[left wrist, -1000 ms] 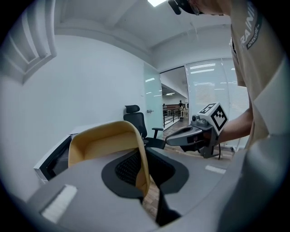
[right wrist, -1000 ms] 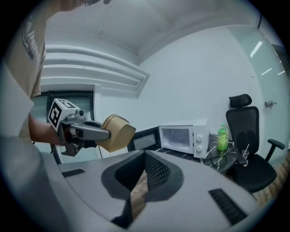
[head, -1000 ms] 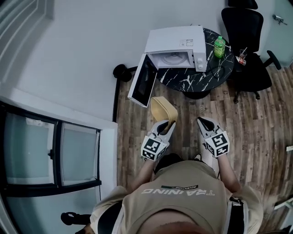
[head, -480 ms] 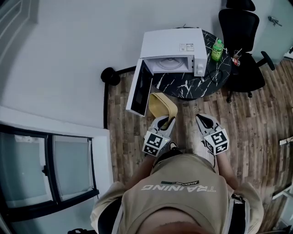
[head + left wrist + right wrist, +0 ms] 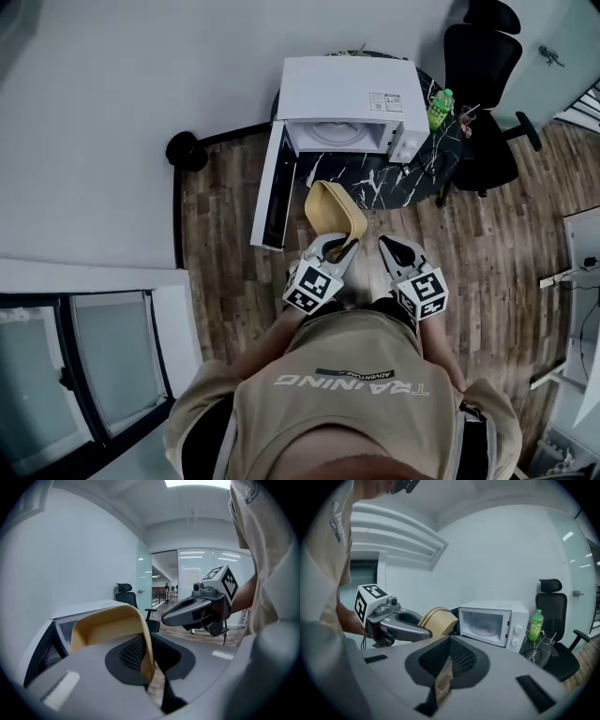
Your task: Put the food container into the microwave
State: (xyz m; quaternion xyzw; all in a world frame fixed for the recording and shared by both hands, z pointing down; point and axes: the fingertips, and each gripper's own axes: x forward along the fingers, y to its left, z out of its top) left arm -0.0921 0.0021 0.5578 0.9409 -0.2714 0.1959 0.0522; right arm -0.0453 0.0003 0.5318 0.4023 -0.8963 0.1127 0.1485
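The left hand-held gripper [image 5: 337, 248] clamps one wall of the tan food container [image 5: 335, 211], holding it short of the microwave [image 5: 343, 94] at twelve o'clock (door open, cavity ready) on the table [image 5: 412, 178]. The right hand-held gripper [image 5: 389, 248], jaws together and empty, hangs at its three o'clock.

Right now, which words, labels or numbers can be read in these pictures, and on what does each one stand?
"TRAINING": on the person's shirt, upside down in the head view.
"ADVENTURE": smaller print, on the same shirt.
Too small to read: the sticker on top of the microwave.
Too small to read: the label on the green bottle.
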